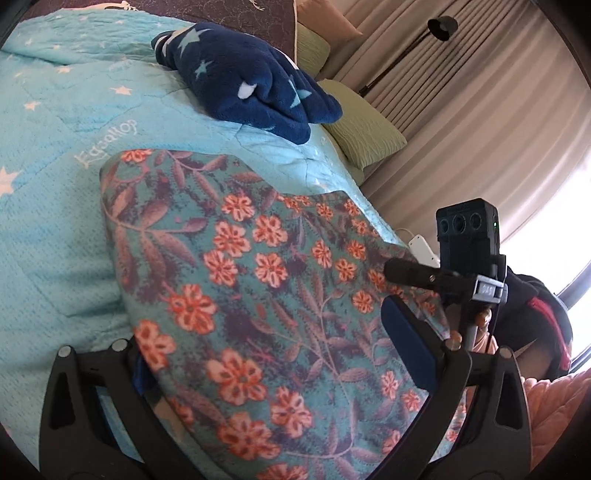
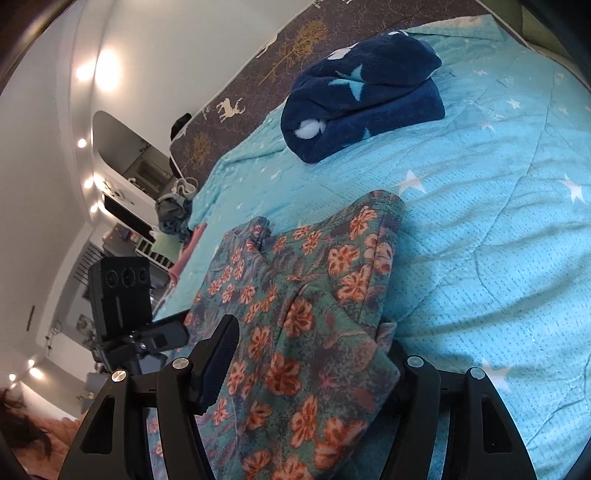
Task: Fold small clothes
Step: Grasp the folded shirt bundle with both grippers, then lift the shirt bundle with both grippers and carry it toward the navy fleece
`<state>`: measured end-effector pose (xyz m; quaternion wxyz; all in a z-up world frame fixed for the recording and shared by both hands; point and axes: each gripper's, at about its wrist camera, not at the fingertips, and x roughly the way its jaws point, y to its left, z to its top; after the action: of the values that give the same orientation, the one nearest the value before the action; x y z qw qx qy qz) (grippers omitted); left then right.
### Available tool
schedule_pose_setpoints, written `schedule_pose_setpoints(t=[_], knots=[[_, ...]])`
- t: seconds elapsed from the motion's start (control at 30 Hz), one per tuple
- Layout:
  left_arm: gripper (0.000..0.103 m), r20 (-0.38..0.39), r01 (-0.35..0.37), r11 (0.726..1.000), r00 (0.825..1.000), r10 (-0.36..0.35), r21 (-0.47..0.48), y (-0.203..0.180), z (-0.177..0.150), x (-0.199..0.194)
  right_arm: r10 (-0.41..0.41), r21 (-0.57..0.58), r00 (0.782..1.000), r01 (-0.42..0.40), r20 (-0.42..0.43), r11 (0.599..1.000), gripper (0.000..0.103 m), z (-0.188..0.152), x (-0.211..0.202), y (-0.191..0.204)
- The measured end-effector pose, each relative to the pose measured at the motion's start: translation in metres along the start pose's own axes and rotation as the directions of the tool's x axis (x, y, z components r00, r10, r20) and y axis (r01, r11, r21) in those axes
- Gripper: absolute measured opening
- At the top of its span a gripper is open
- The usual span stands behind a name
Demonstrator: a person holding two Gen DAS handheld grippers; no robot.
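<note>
Nearest, left gripper point(image 1: 269, 369): black two-finger frame, one blue pad showing at the right; the opposite finger is hidden under cloth, and the wide span between is filled by the floral garment point(image 1: 258, 295), so whether the pads press on it cannot be told. Right gripper point(image 2: 306, 373): black frame, left blue pad standing clear beside the cloth, right finger covered by the garment's edge; jaws stand wide with the garment between them, a firm grip not discernible. Floral garment point(image 2: 295, 314): teal ground, orange flowers, purple-grey leaves; lies partly folded on the bed, draped across both grippers, with a doubled edge at its far end. Bedspread point(image 1: 55, 229): light blue, quilted, white stars, beneath the garment. Dark blue fleece item point(image 1: 243, 88): pale stars and white patches, folded into a bundle, lying on the bedspread well beyond the floral garment and apart from it. Green pillows point(image 1: 362, 129): at the bed's far edge. Beige curtains point(image 1: 461, 110) and a black floor lamp point(image 1: 441, 27): farthest back.
</note>
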<state>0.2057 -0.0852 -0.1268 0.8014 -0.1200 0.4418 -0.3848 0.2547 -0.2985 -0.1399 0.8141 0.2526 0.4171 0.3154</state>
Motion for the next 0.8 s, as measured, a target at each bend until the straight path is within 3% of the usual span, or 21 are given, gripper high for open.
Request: schedule_pose_setpoints(t=[0.17, 0.37, 0.4, 0.43, 0.47, 0.57, 0.67, 0.8], knots=[[0.102, -0.013, 0.015, 1.000, 1.000, -0.014, 0.010, 0.000, -0.005, -0.003, 0.010, 0.030, 1.000, -0.010, -0.003, 0.999, 0.059, -0.012, -0.014, -0.001], [0.099, -0.018, -0.074, 0.995, 0.997, 0.075, 0.066, -0.014, -0.003, 0.003, 0.019, 0.030, 0.999, -0.018, -0.033, 0.999, 0.057, -0.014, -0.008, 0.006], [0.096, -0.014, -0.091, 0.992, 0.996, 0.092, 0.083, -0.018, -0.002, 0.004, 0.031, 0.037, 0.999, -0.030, -0.033, 0.999, 0.053, -0.011, -0.002, 0.006], [0.085, -0.009, -0.107, 0.988, 0.994, 0.108, 0.110, -0.024, -0.002, 0.002, 0.022, 0.050, 0.999, -0.020, -0.037, 0.999, 0.031, -0.009, 0.003, 0.006], [0.071, -0.006, -0.109, 0.986, 0.994, 0.111, 0.127, -0.028, -0.001, 0.000, 0.015, 0.071, 0.998, -0.011, -0.053, 0.997, 0.019, -0.006, 0.009, 0.006], [0.043, 0.020, -0.120, 0.975, 0.993, 0.119, 0.185, -0.044, 0.000, -0.014, -0.036, 0.023, 0.999, 0.036, -0.015, 0.999, 0.016, -0.006, 0.001, 0.025], [0.028, 0.062, -0.159, 0.960, 0.987, 0.148, 0.232, -0.060, 0.004, -0.029, -0.063, -0.034, 0.997, 0.064, 0.038, 0.997, 0.016, -0.007, -0.018, 0.048], [0.023, 0.132, -0.185, 0.952, 0.979, 0.157, 0.244, -0.080, 0.010, -0.051, -0.087, -0.096, 0.990, 0.098, 0.110, 0.991, 0.016, -0.011, -0.046, 0.079]])
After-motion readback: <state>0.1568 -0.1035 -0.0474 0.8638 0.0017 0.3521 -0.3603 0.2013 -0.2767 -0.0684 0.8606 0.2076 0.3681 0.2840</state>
